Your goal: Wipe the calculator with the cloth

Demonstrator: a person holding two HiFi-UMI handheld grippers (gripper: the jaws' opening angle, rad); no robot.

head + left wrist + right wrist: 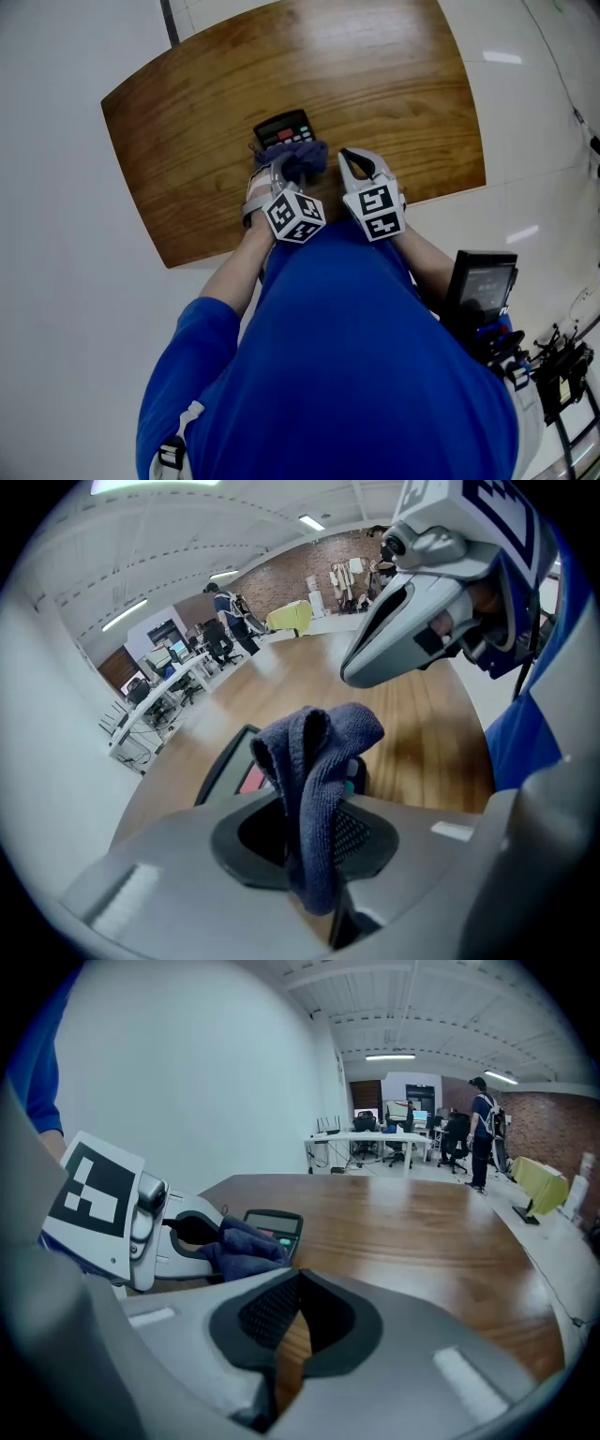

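- Your left claw is clamped on the cloth: the dark blue fabric runs down between the two pads, and a folded bunch of it stands up past the tips.
- Your right claw is closed with nothing in it. Its pads meet at the tips, and only a thin slit of wood shows below them.
- From the head view, the left claw and right claw sit side by side near the desk's near edge, close together but apart, both pointing away from you.
- The cloth lies bunched over the near end of the calculator. You cannot tell whether it presses on the keys.
- The calculator is black and lies flat on the desk, just ahead of the left claw. Its display end points away from you and is uncovered.
- In the left gripper view, the calculator shows behind the cloth, with a red key beside the fold.
- In the right gripper view, the cloth and calculator lie to the left of the right claw, which sits over bare wood.
- The desk is brown wood with a curved edge and stands on a pale floor.
- Your blue sleeves reach to both claws.
- A black screen sits at your right side, off the desk.
- Far behind, a person stands by office tables.
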